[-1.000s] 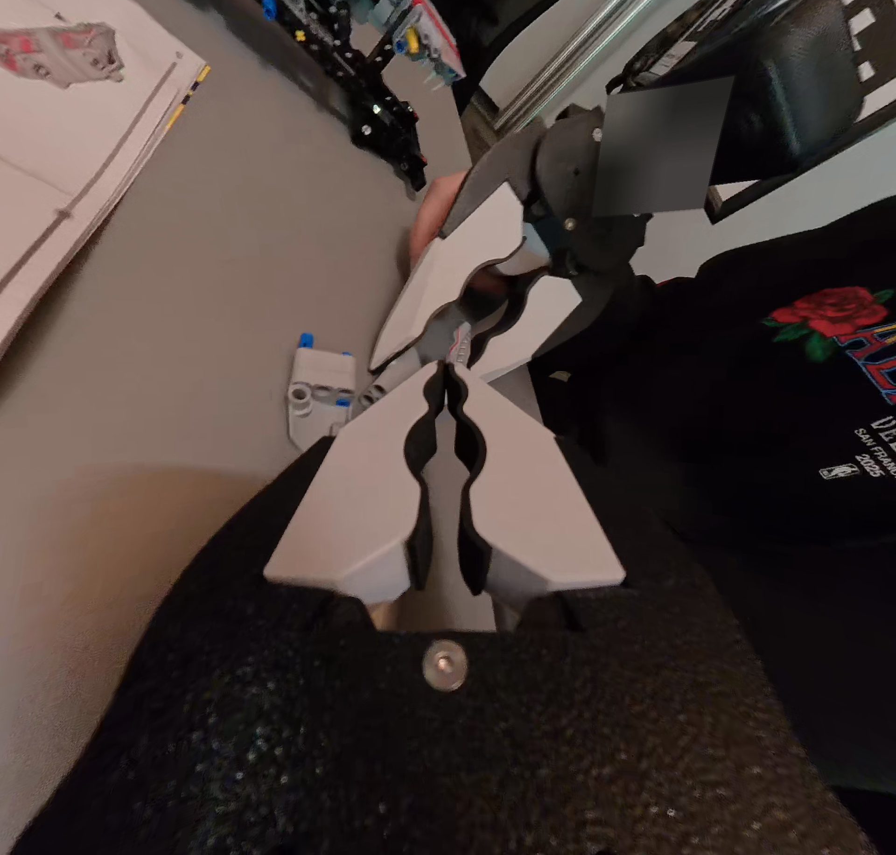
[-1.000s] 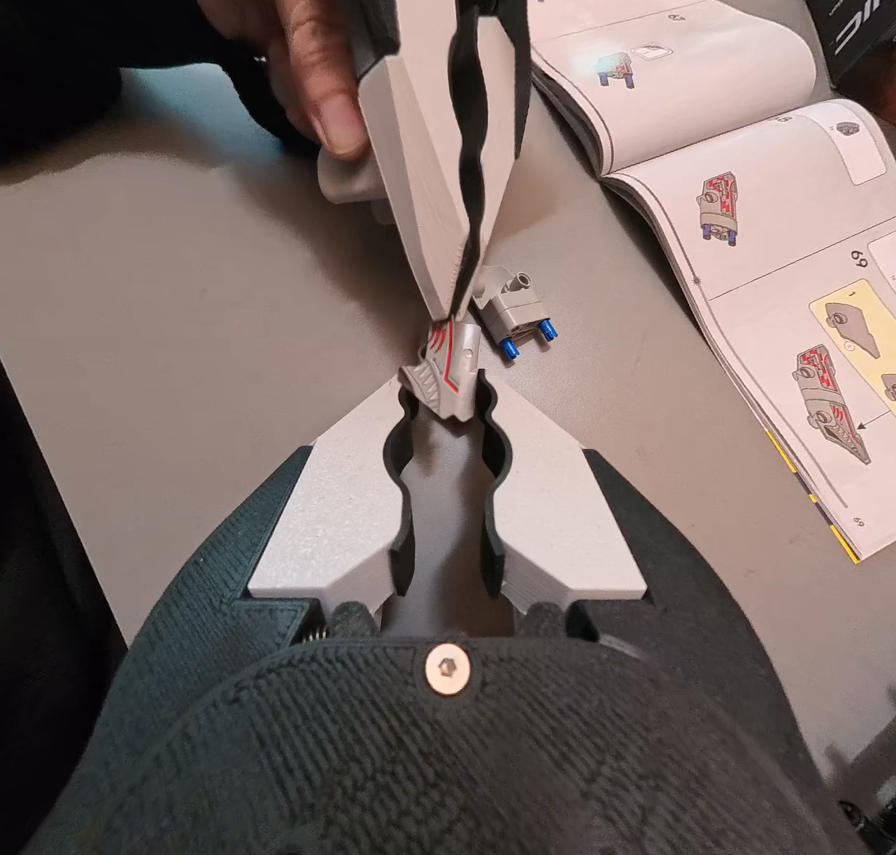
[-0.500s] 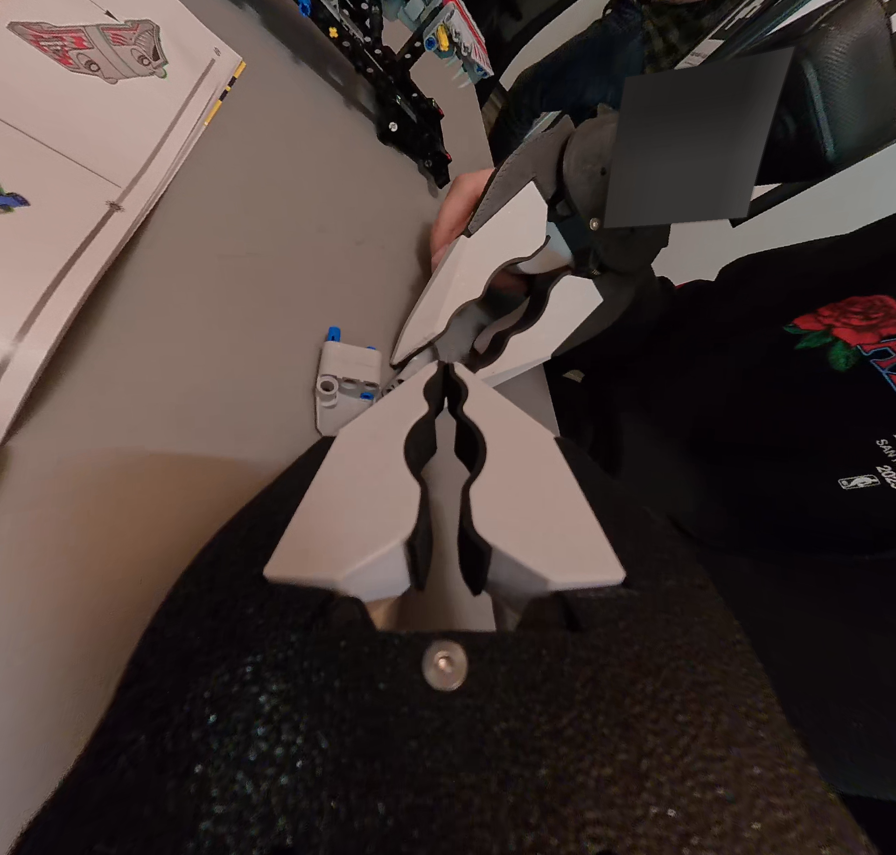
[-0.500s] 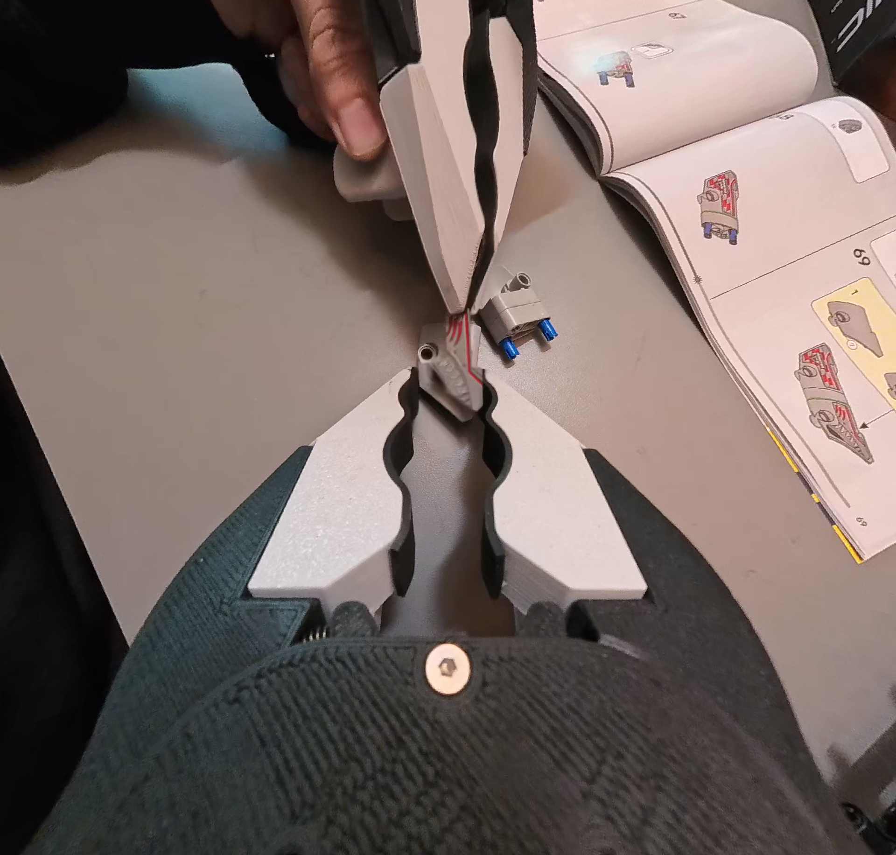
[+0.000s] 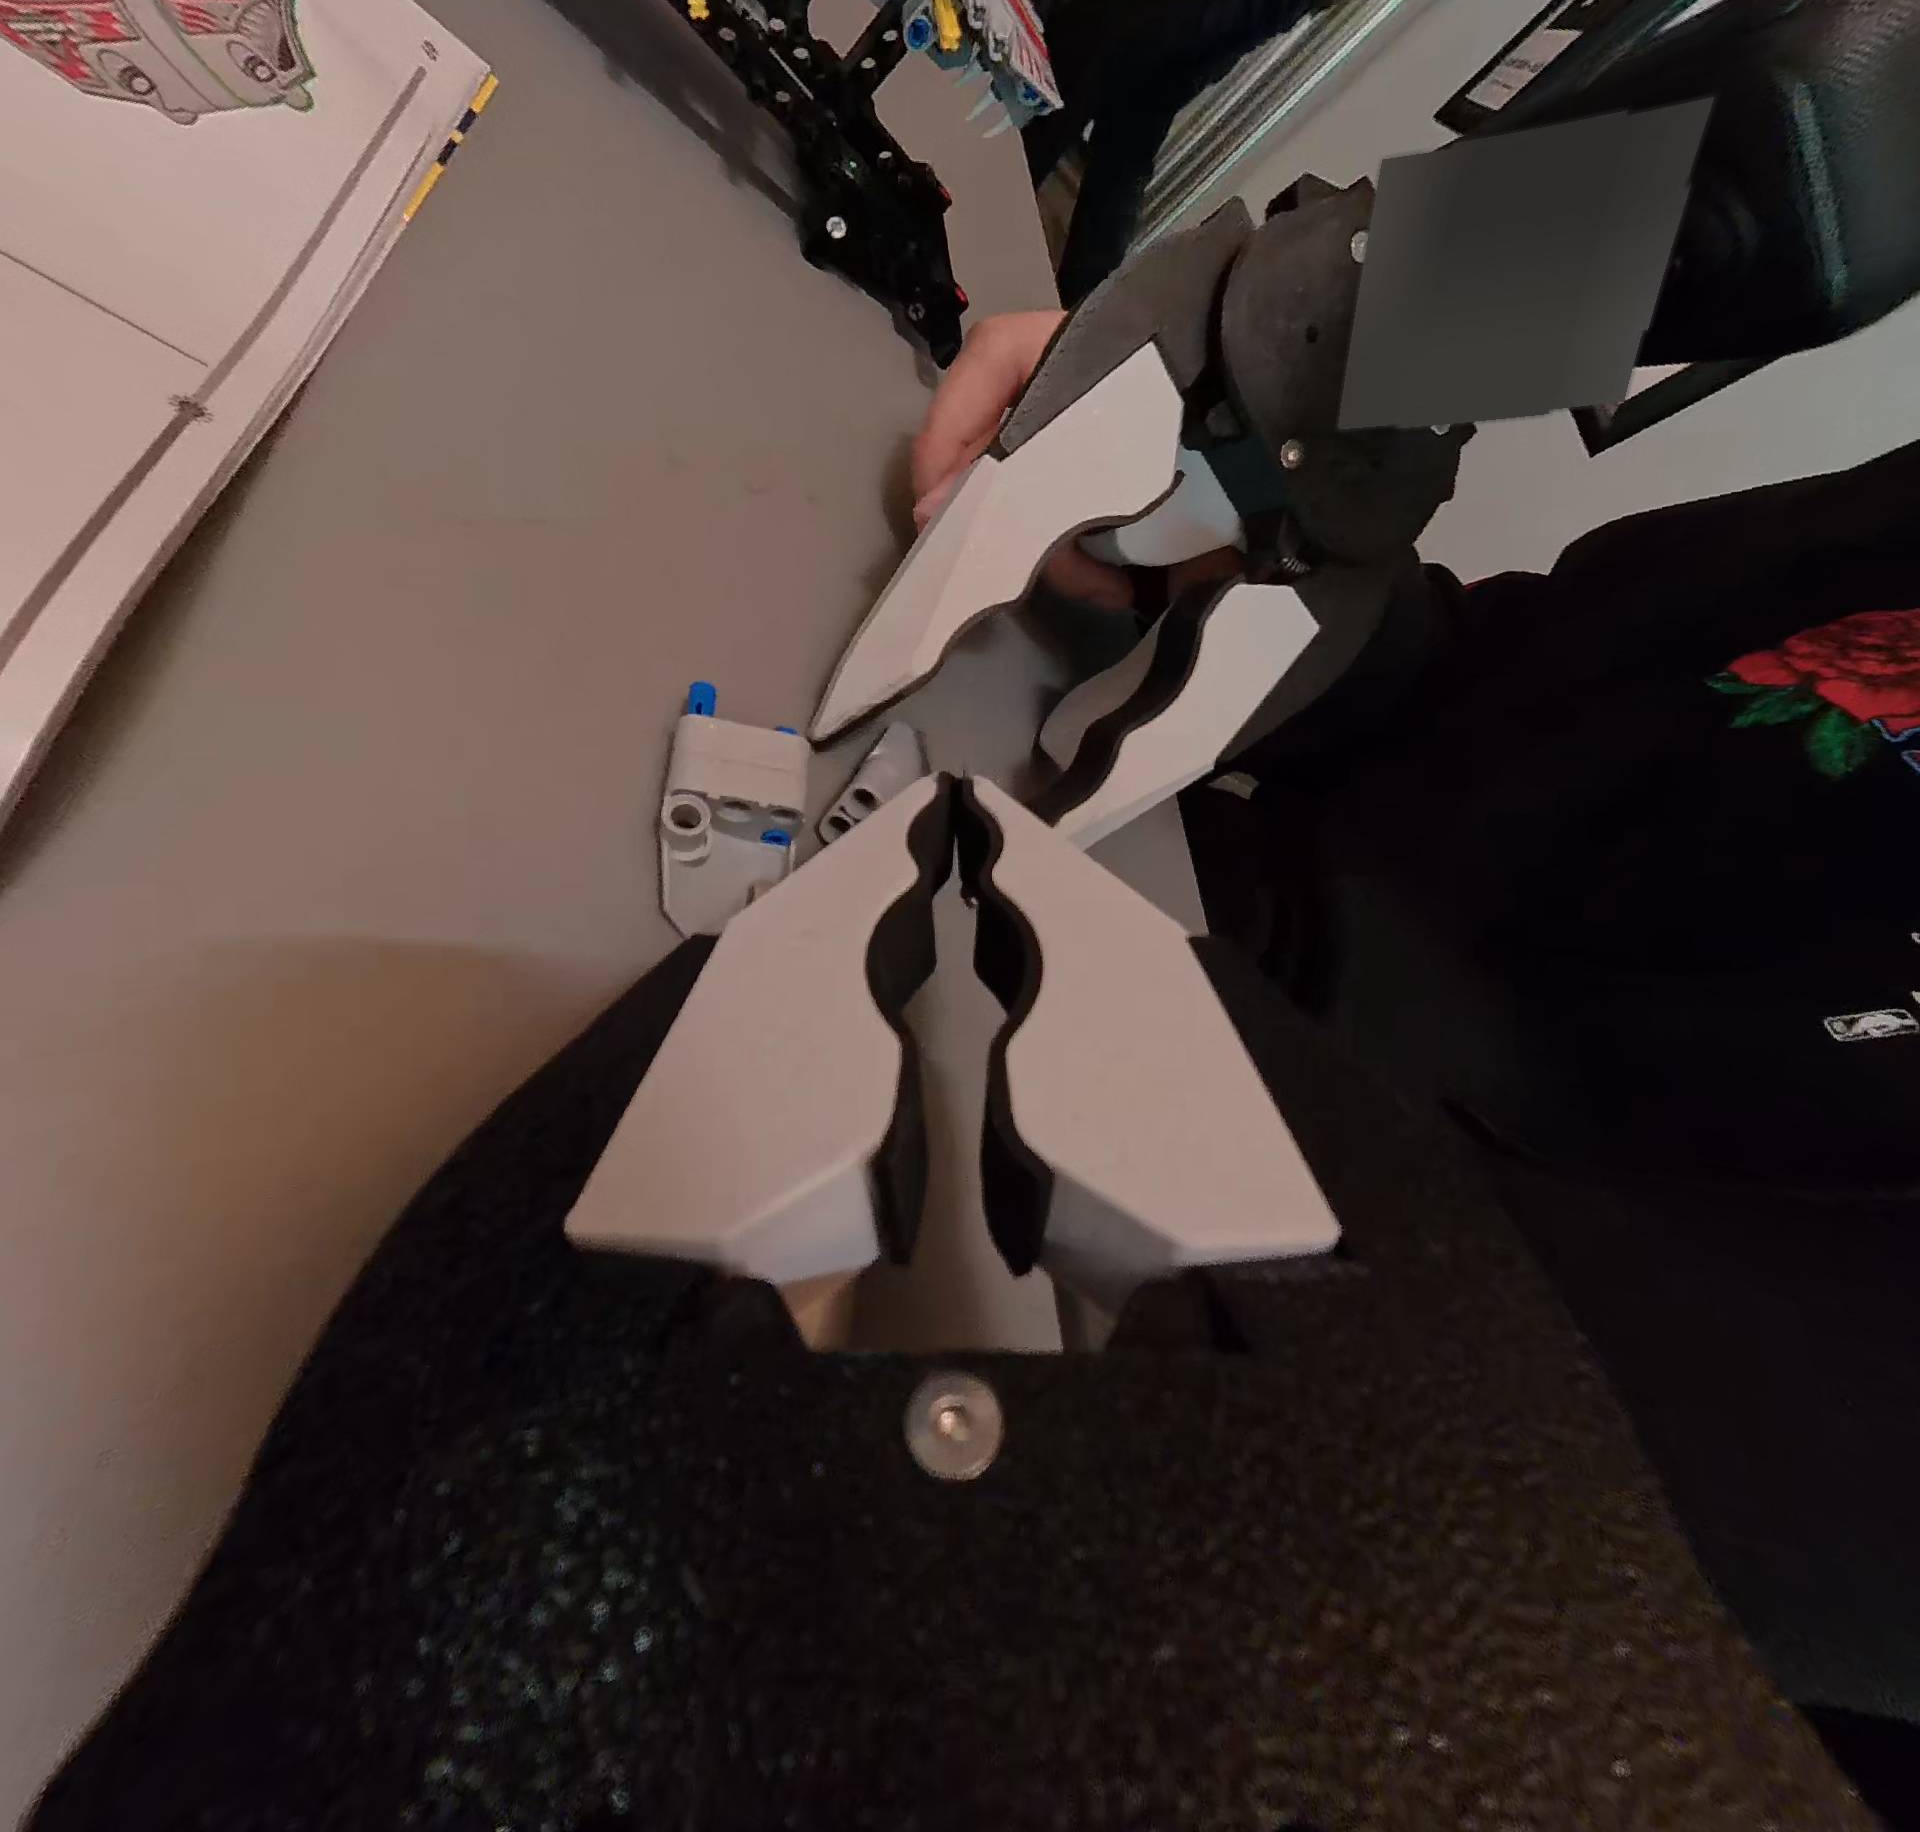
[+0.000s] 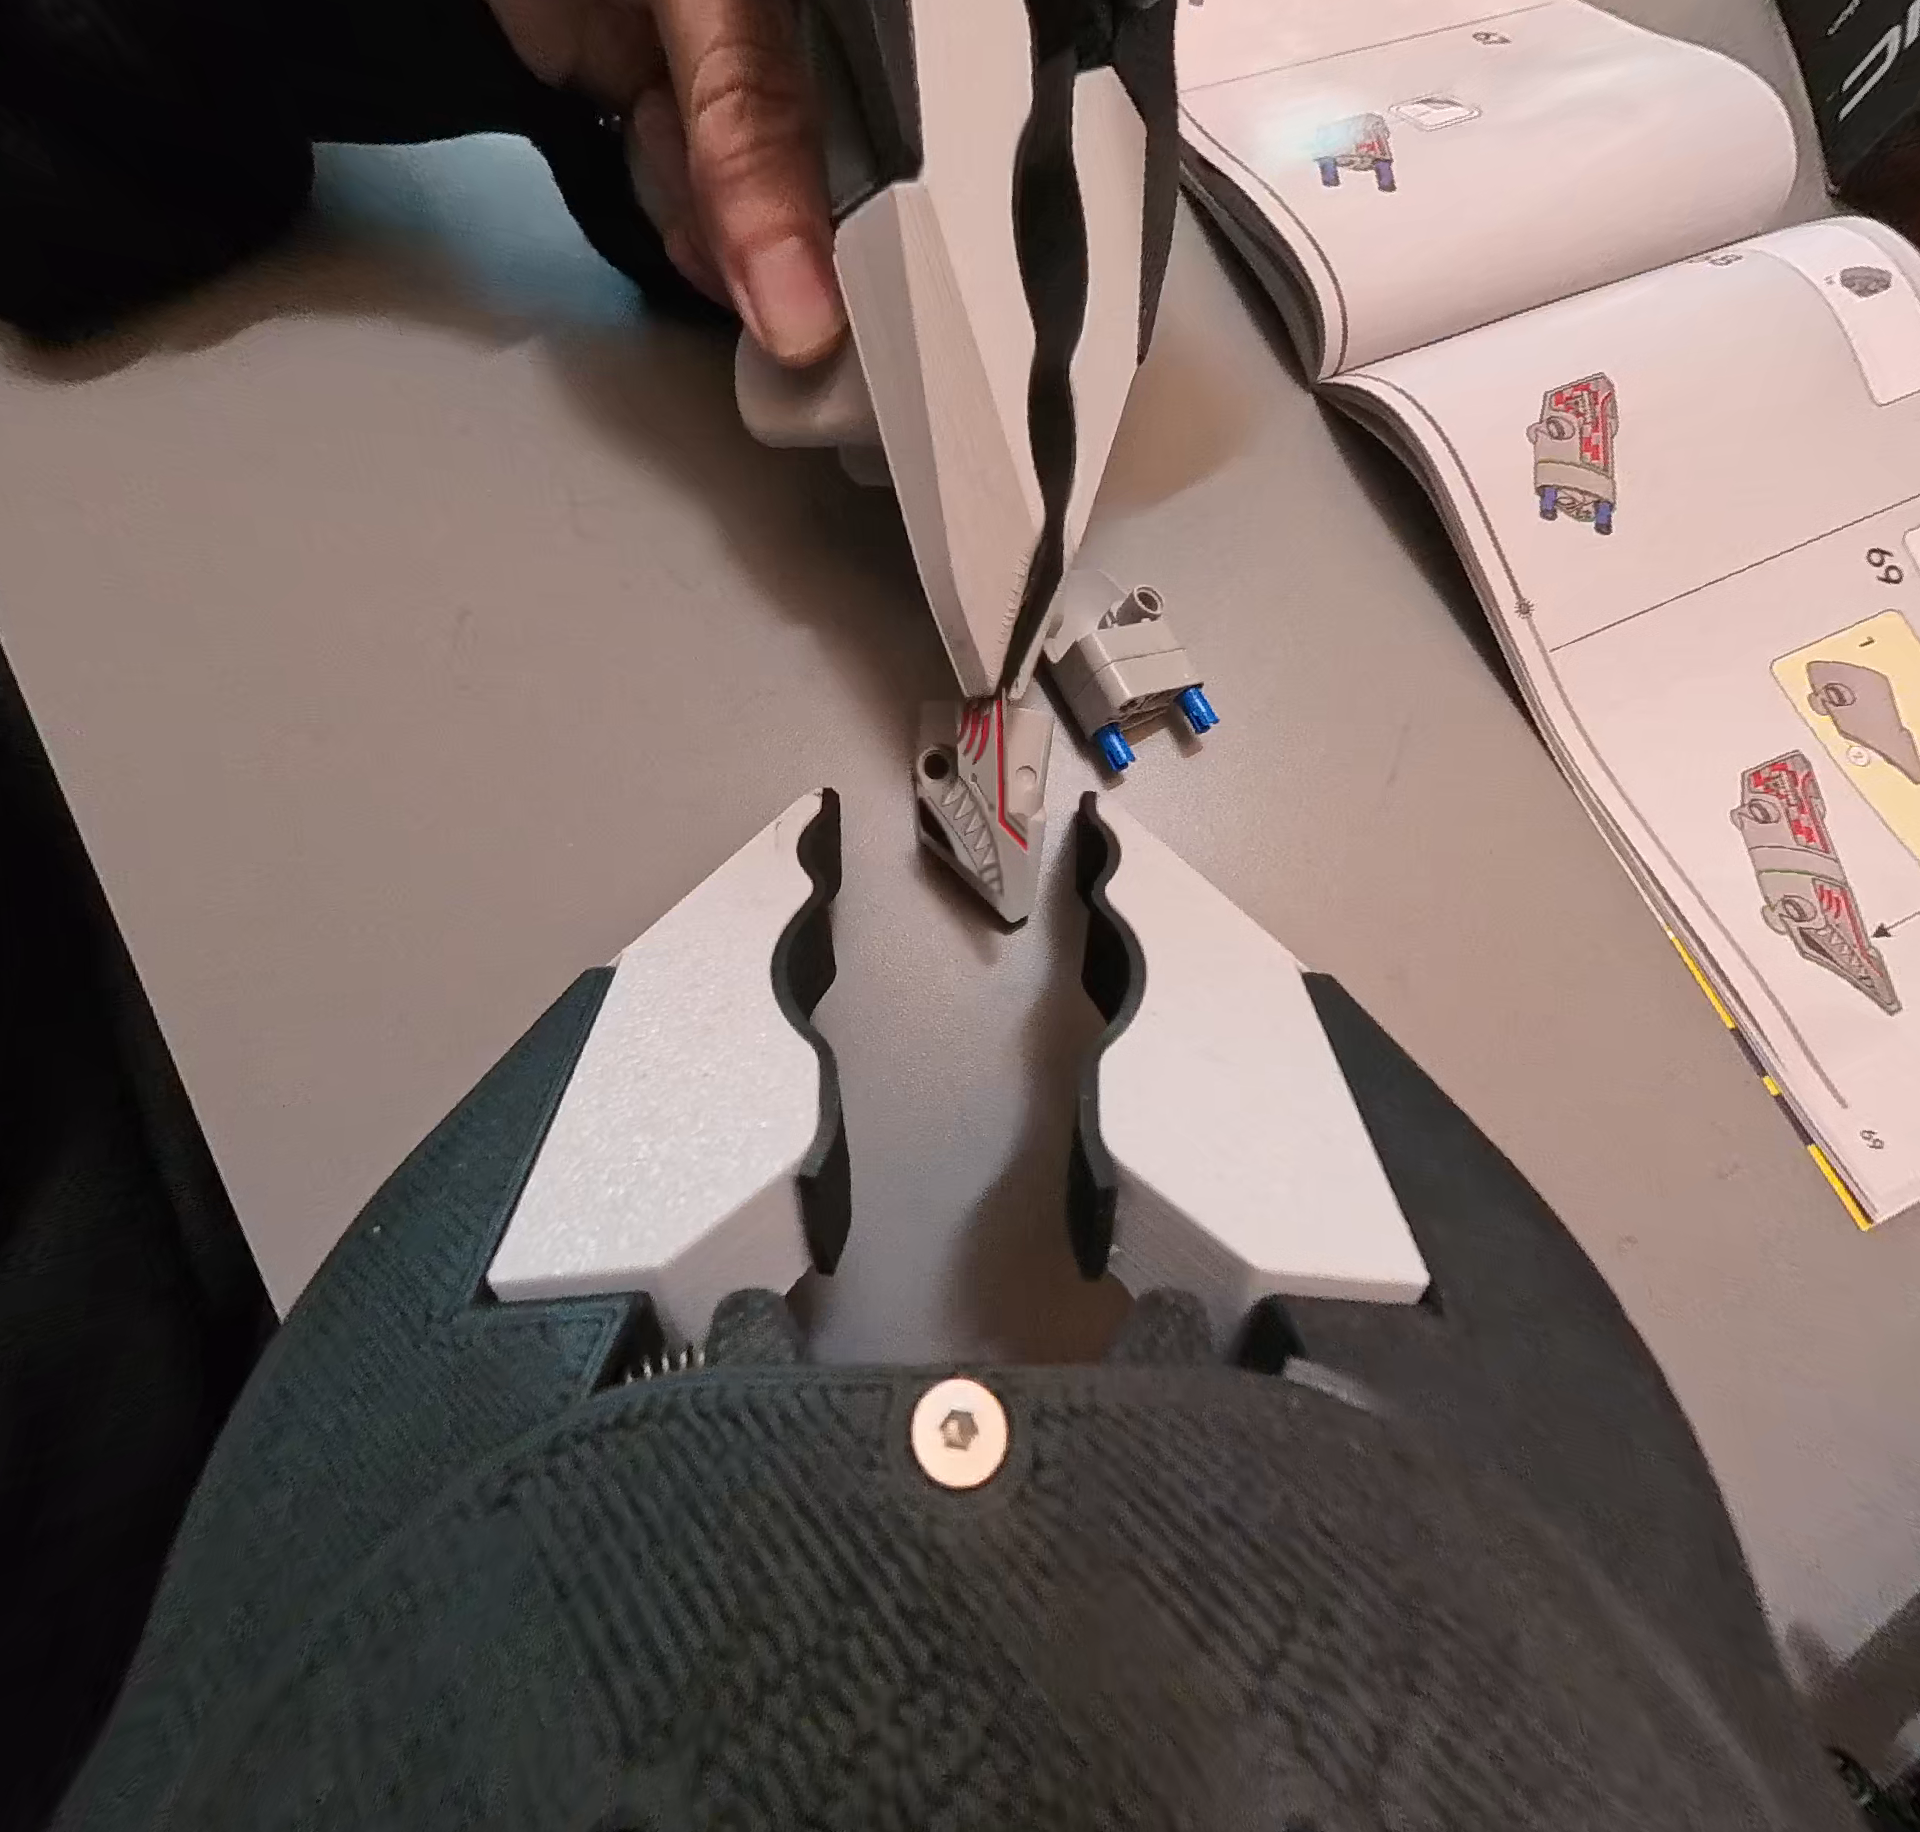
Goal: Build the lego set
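A grey shark-face panel [image 6: 982, 826] with printed teeth and red stripes stands tilted on the grey table [image 6: 416, 639]. My left gripper [image 5: 951, 785] is shut, and in the right wrist view its tips [image 6: 997, 686] pinch the panel's red-striped far end. In the left wrist view only a grey end of the panel [image 5: 873, 785] shows beside the tips. My right gripper [image 6: 954, 806] is open, with one finger on each side of the panel's toothed end and not touching it. It also shows in the left wrist view [image 5: 940, 754], opposite the left gripper.
A small grey assembly with blue pins [image 6: 1127, 681] lies just beyond the panel, also seen in the left wrist view [image 5: 732, 806]. An open instruction booklet [image 6: 1558, 432] lies to the right. A black Lego model [image 5: 831, 120] stands at the table's far edge. A hand [image 6: 727, 120] holds the left gripper. My left and right fingertips are right by each other. The black Lego model [image 5: 831, 120] lies around 15 centimeters away from my right fingertips.
My right gripper has opened and let go of the shark-face panel, drawing back a little. The left gripper still pinches the panel's far end, and the panel now shows its toothed face.
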The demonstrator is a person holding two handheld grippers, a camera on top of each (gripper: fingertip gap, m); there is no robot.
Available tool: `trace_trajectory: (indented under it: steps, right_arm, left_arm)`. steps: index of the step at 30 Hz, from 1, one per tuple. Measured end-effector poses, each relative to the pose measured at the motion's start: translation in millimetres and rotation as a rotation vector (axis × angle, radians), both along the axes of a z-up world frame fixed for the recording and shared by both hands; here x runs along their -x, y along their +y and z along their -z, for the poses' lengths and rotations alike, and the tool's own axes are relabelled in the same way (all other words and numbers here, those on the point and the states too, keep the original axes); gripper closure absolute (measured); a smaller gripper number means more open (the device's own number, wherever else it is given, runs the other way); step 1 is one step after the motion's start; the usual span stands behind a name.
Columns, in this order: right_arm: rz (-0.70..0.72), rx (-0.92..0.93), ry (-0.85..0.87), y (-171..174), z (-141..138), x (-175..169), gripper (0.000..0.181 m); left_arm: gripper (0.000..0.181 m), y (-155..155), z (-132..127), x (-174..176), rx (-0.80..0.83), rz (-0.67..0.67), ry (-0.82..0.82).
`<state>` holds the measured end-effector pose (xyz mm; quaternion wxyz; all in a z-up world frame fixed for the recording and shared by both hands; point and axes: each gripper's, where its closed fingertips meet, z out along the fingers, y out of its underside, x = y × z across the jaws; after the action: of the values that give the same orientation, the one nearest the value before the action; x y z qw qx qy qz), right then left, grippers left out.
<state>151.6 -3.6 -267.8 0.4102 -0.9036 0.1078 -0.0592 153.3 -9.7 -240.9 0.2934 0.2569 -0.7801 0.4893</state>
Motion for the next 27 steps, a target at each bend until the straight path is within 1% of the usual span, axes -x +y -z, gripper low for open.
trace_trajectory:
  steps: [27]
  right_arm:
    - [0.000, -0.001, 0.008, 0.4, -0.1, 0.6, 0.137]
  left_arm:
    - [0.181, 0.8, 7.3, -0.8, -0.036, -0.013, 0.048]
